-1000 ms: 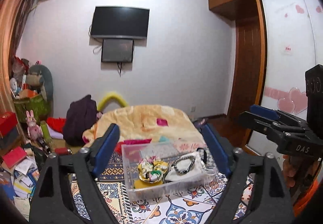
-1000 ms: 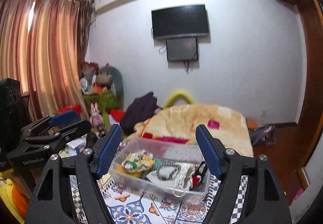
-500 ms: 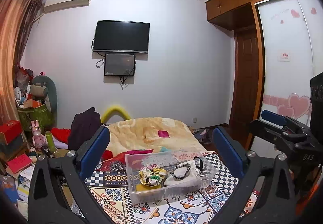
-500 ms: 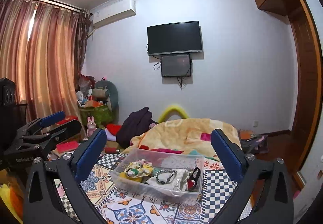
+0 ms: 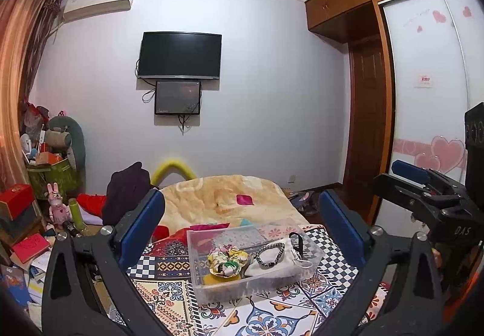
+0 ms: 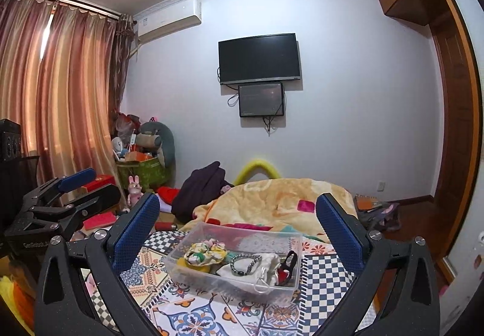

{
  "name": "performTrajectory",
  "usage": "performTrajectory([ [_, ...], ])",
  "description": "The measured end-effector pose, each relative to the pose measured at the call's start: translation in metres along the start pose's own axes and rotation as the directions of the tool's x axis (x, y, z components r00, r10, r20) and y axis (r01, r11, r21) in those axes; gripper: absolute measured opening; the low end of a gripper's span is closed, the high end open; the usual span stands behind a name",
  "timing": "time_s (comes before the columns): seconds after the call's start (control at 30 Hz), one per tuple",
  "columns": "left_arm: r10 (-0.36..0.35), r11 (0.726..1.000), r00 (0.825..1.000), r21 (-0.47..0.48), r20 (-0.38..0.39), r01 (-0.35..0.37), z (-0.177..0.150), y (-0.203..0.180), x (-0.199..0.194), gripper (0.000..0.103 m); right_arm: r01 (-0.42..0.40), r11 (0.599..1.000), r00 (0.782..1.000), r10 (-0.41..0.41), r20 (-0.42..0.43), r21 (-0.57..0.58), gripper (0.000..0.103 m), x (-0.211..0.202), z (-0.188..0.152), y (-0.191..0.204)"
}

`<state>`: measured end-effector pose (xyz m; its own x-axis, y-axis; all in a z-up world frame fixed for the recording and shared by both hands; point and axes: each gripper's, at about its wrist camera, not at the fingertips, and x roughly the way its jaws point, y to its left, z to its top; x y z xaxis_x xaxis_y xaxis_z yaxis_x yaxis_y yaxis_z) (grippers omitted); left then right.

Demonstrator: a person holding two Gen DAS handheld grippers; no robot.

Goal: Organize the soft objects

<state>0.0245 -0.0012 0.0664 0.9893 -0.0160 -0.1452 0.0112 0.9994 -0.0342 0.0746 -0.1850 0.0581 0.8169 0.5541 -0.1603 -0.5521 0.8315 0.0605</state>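
The left gripper (image 5: pixel 240 224) has its jaws wide apart and holds nothing; the right gripper (image 6: pixel 237 224) is likewise spread and empty. Both hover above and short of the bin (image 6: pixel 290 284), which sits at about 6 o'clock in each view on the patterned cloth (image 6: pixel 193 318).

In the bin, seen from the right wrist, the scrunchie (image 6: pixel 204 254) lies at 9 o'clock, the bead bracelet (image 6: pixel 245 264) in the middle on a white pouch (image 6: pixel 266 268), and a black-and-red piece (image 6: pixel 286 268) leans at the 3 o'clock wall; what it is I cannot tell. From the left wrist the scrunchie (image 5: pixel 227 259) and bracelet (image 5: pixel 270 254) show the same order.

These things look light and limp. The scrunchie should squash under the pads, so pinching its puffy rim seems safest. The bracelet is likely hard, slippery beads on elastic; grip across one strand. The bin (image 5: pixel 211 284) looks thin and may slide if nudged.
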Motion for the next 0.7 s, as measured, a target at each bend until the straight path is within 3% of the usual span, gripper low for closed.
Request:
performTrajectory([
  [0.7,-0.006,1.000,1.000,0.005,0.000,0.006,-0.0027,-0.0030,-0.0012,0.103,-0.004,1.000,1.000,0.004,0.009,-0.004,0.103,-0.0057,0.0012,-0.0003],
])
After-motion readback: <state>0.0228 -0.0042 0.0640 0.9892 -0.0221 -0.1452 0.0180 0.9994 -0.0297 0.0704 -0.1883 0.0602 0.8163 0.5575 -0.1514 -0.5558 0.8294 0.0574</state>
